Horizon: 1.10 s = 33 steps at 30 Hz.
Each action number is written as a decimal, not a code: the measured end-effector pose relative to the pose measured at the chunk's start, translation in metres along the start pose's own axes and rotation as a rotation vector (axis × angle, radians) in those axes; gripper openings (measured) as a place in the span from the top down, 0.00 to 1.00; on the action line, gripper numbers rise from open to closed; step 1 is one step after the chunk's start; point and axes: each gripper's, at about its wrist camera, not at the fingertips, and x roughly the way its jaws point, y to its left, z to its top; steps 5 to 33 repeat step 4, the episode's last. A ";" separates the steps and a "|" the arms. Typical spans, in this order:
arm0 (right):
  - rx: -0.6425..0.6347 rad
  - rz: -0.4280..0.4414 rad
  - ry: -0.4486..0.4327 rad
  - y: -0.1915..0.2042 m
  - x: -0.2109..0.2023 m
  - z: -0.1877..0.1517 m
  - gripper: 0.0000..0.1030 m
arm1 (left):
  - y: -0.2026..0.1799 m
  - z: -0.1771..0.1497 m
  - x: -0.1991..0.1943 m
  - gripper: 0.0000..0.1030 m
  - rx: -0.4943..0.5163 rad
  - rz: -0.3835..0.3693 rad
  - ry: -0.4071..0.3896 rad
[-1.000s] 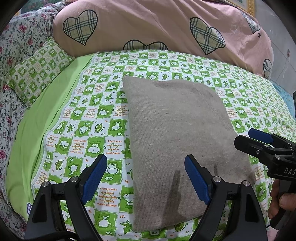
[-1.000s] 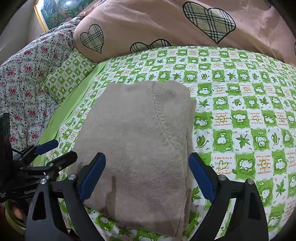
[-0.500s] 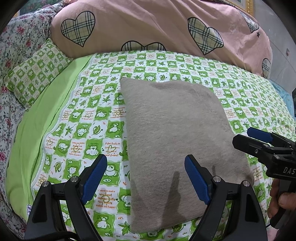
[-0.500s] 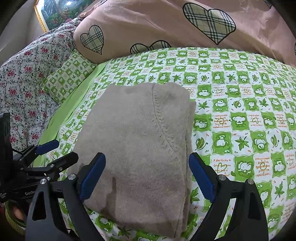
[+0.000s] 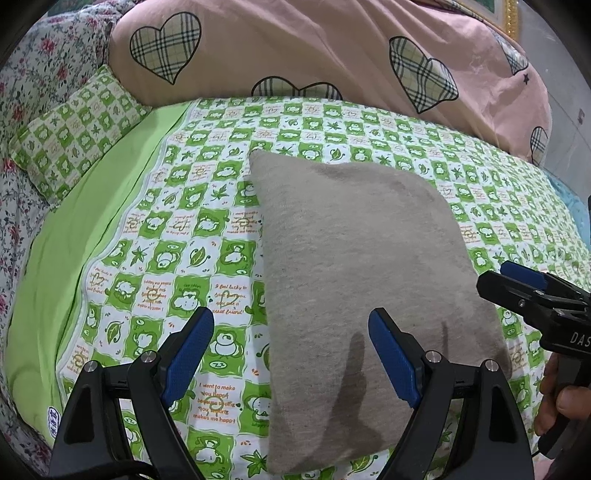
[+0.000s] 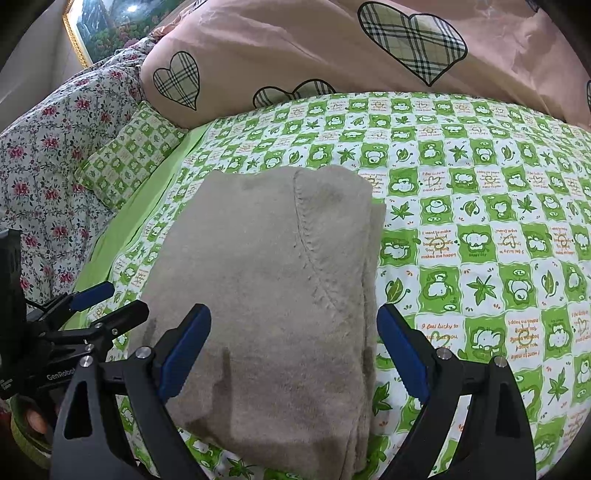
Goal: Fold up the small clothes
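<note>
A beige knitted garment (image 5: 365, 280) lies folded into a flat rectangle on the green checked bedsheet (image 5: 177, 229). In the right wrist view the same garment (image 6: 273, 288) shows a stitched seam and stacked layers along its right edge. My left gripper (image 5: 291, 339) hovers open over the garment's near left edge, nothing between its blue pads. My right gripper (image 6: 293, 332) hangs open above the garment's near right part, also empty. Each gripper shows at the side of the other's view: the right one (image 5: 517, 284), the left one (image 6: 99, 306).
A pink duvet with plaid hearts (image 5: 332, 55) is piled at the back of the bed. A small green checked pillow (image 5: 74, 129) and floral bedding (image 6: 48, 155) lie at the left. A hand (image 5: 565, 402) grips the right tool's handle. A framed picture (image 6: 103, 22) hangs far left.
The left wrist view has shifted slightly, so the garment sits a little lower and further left in it. The right gripper and the garment itself have not moved.
</note>
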 end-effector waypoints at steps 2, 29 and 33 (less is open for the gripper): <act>0.001 -0.001 -0.001 -0.001 0.000 -0.002 0.11 | 0.001 -0.001 0.002 0.16 -0.003 0.000 0.007; 0.003 -0.003 0.001 -0.001 0.000 -0.003 0.11 | 0.001 -0.002 0.003 0.16 -0.004 -0.002 0.014; 0.003 -0.003 0.001 -0.001 0.000 -0.003 0.11 | 0.001 -0.002 0.003 0.16 -0.004 -0.002 0.014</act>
